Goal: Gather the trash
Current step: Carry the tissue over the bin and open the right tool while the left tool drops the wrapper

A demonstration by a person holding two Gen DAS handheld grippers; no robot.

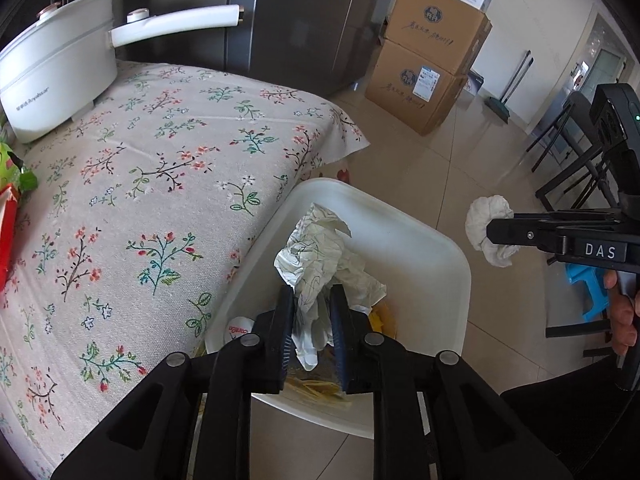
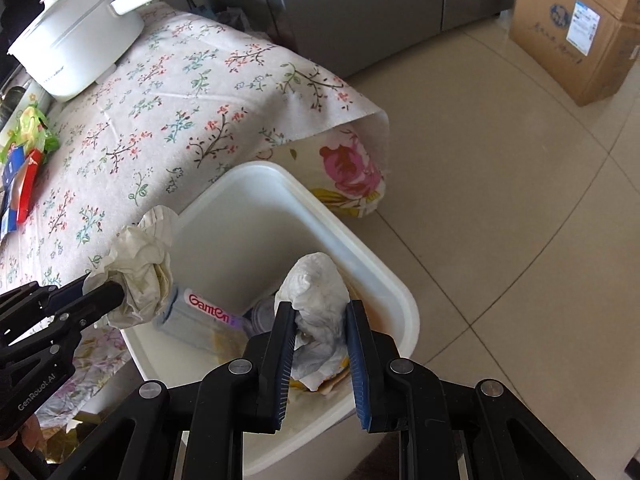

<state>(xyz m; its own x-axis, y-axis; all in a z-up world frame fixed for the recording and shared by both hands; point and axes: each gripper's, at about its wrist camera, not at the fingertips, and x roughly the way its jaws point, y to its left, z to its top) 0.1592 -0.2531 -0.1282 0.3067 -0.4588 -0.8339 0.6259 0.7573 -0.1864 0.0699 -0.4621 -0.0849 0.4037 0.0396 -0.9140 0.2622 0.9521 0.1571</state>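
- Pinching crumpled paper (image 1: 320, 256), our left gripper (image 1: 311, 304) hangs over the white bin (image 1: 400, 236).
- Our right gripper (image 2: 320, 320) clamps a tissue wad (image 2: 316, 292) above that bin.

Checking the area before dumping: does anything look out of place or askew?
Mostly tidy. The floral tablecloth has one corner sticking out stiffly past the table, above the white bin. Wrappers remain on the table's far side.
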